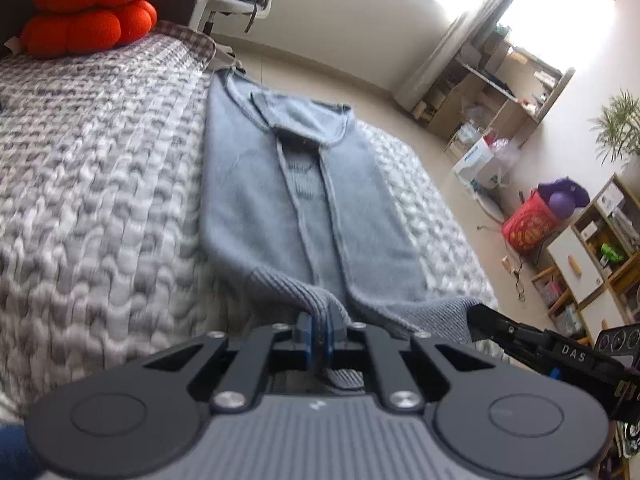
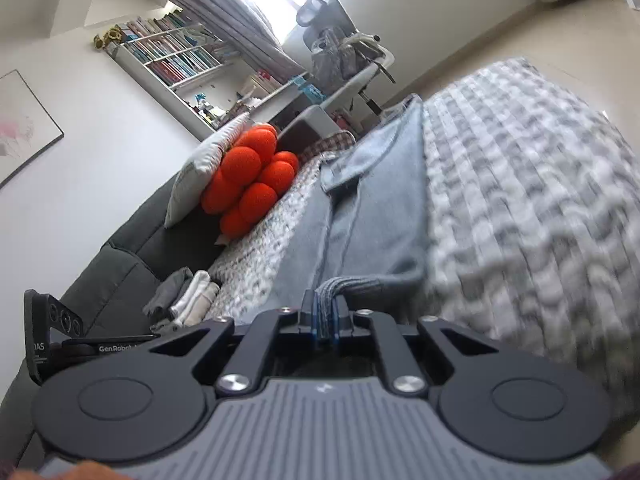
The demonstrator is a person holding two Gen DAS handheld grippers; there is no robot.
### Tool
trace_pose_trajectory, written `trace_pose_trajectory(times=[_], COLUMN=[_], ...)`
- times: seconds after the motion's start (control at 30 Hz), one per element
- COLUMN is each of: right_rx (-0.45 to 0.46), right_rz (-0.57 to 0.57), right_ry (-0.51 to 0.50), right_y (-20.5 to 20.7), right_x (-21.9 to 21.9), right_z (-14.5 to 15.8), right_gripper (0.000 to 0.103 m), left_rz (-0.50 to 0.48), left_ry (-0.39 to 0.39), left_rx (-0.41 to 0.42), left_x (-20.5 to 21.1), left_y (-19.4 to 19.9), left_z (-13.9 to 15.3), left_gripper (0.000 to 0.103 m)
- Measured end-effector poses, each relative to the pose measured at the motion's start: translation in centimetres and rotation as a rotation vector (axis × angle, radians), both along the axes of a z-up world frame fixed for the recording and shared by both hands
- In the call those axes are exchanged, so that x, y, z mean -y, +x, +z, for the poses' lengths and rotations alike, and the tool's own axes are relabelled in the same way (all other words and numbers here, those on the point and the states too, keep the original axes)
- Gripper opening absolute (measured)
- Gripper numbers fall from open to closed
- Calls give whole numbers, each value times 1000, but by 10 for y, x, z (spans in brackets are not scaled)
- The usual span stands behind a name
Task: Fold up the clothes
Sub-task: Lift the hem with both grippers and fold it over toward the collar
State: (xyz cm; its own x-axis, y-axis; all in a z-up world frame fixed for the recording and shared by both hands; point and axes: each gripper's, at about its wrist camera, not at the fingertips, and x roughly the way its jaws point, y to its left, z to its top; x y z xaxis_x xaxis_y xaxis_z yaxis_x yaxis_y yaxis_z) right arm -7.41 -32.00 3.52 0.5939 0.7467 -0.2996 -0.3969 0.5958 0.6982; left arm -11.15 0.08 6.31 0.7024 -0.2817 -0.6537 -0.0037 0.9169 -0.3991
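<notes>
Left view, far left of the tongs: orange cushion (image 1: 90,4) at the head of a grey knit blanket (image 1: 92,184).

Ahead of the left tongs (image 1: 319,334): blue sweater (image 1: 256,200), laid flat on the blanket, sleeves folded in over the front, stretching away from the fingers. Its ribbed hem sits at the near end, pinched between the closed blue pads (image 1: 305,334).

Right of the left tongs: the right tongs (image 1: 516,330), touching the hem's far corner. Beyond them, on the floor, a red bag (image 1: 528,232) and shelves (image 1: 596,248).

Right view, left of the tongs: folded clothes (image 2: 184,300) on a dark sofa (image 2: 116,264); the cushion (image 2: 252,184) beyond.

At the right tongs (image 2: 325,318): closed on the bunched ribbed hem, the sweater (image 2: 384,216) running straight ahead from the fingers.

Right of the sweater: the blanket (image 2: 532,216), blurred.
</notes>
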Motion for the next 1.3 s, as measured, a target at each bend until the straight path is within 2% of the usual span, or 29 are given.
trace_pose_trajectory(times=[0.13,0.27,0.43,0.63,0.77,0.87,1.0,1.1,1.23,1.3], right_rx=[24,28,-10,-3,-28,-46,-82,-131,-183,-190], right_rz=[9,14,10,-24,-18,-19,-44,-61,-55,-92], right_ry=[6,-21,-61,-95,-120,-136,-129,-119,-88,-77], right_y=[29,73,136,206,257,296,343,369,394,396], right_x=[-8,-22,-42,-58,-72,-83,-90,-89,-88,-83], right_z=[18,34,46,60,58,50,29,11,-5,-7], right_gripper=[10,10,10,9,9,9,9,10,10,10], left_rz=[18,52,81,134,158,175,233,270,307,329], left_ry=[-22,21,72,72,58,19,-114,-183,-272,-317], left_rx=[22,49,72,74,55,10,-52,-111,-146,-144], left_x=[-9,-15,-20,-36,-44,-54,-81,-97,-112,-120], left_y=[27,73,136,215,271,317,369,399,413,414], left_z=[17,36,52,62,62,51,26,2,-19,-25], left_gripper=[6,6,6,6,6,6,6,6,8,12])
